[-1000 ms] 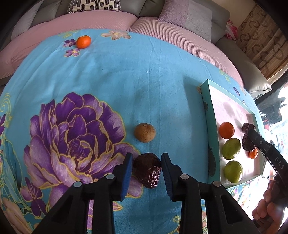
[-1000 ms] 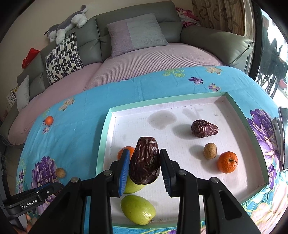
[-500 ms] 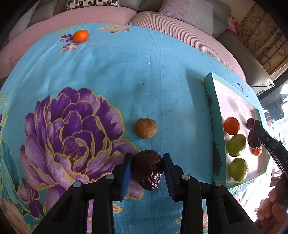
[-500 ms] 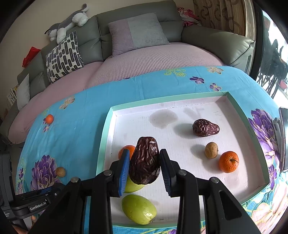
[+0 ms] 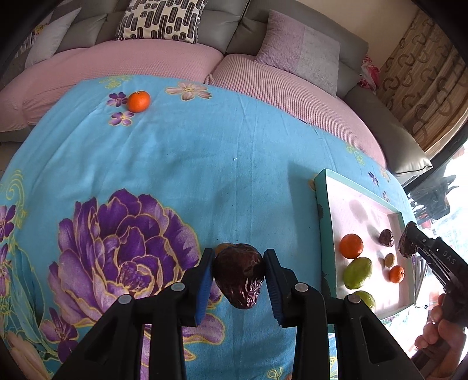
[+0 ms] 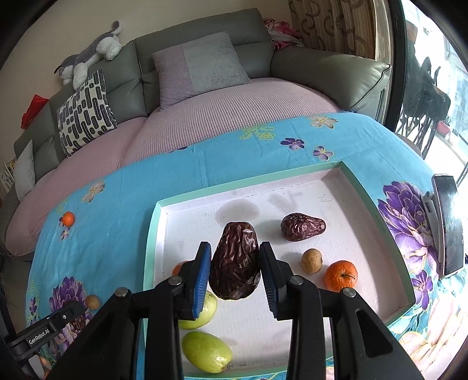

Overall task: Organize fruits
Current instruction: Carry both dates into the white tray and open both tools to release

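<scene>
My left gripper (image 5: 237, 271) is shut on a dark wrinkled date (image 5: 239, 274) and holds it just above the blue flowered cloth. A small brown fruit (image 5: 221, 248) lies right behind it, mostly hidden. My right gripper (image 6: 235, 263) is shut on another date (image 6: 235, 263) and holds it over the teal-rimmed white tray (image 6: 295, 175). In the tray lie a third date (image 6: 302, 226), a small brown fruit (image 6: 312, 261), an orange (image 6: 341, 275), two green fruits (image 6: 206, 351) and a partly hidden orange (image 6: 179, 267). A loose orange (image 5: 139, 101) sits far back on the cloth.
A phone on a stand (image 6: 447, 228) stands right of the tray. A sofa with pink covers and cushions (image 5: 163, 20) runs behind the table. The right gripper also shows in the left wrist view (image 5: 408, 245), over the tray's far side.
My left gripper closed on the date and lifted it off the cloth, tilting up. The right gripper stayed over the tray with its date, drifting slightly forward.
</scene>
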Action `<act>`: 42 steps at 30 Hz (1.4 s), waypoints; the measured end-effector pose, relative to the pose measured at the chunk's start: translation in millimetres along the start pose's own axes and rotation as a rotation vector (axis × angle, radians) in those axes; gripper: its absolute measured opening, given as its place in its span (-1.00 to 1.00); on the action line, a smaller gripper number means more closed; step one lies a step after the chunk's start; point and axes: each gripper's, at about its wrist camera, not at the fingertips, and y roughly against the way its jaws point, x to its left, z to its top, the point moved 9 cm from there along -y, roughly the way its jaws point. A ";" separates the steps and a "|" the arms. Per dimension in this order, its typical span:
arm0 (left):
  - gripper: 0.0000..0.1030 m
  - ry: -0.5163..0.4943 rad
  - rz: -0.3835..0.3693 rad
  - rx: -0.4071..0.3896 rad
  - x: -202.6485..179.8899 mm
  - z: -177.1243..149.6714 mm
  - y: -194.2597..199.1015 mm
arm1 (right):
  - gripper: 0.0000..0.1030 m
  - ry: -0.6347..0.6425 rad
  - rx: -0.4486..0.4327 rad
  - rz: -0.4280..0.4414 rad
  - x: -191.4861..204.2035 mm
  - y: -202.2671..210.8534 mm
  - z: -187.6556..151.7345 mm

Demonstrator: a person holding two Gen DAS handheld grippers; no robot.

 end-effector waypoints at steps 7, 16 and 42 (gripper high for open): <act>-0.30 -0.048 -0.023 -0.019 -18.8 7.3 0.3 | -0.31 -0.087 -0.004 -0.026 -29.6 -7.5 30.0; -0.29 -0.164 -0.074 0.014 -83.9 25.7 -22.5 | -0.32 -0.127 0.013 -0.051 -63.2 -30.9 51.1; -0.29 -0.350 -0.066 0.059 -169.4 25.2 -103.7 | -0.31 -0.220 0.088 -0.184 -124.1 -35.1 38.8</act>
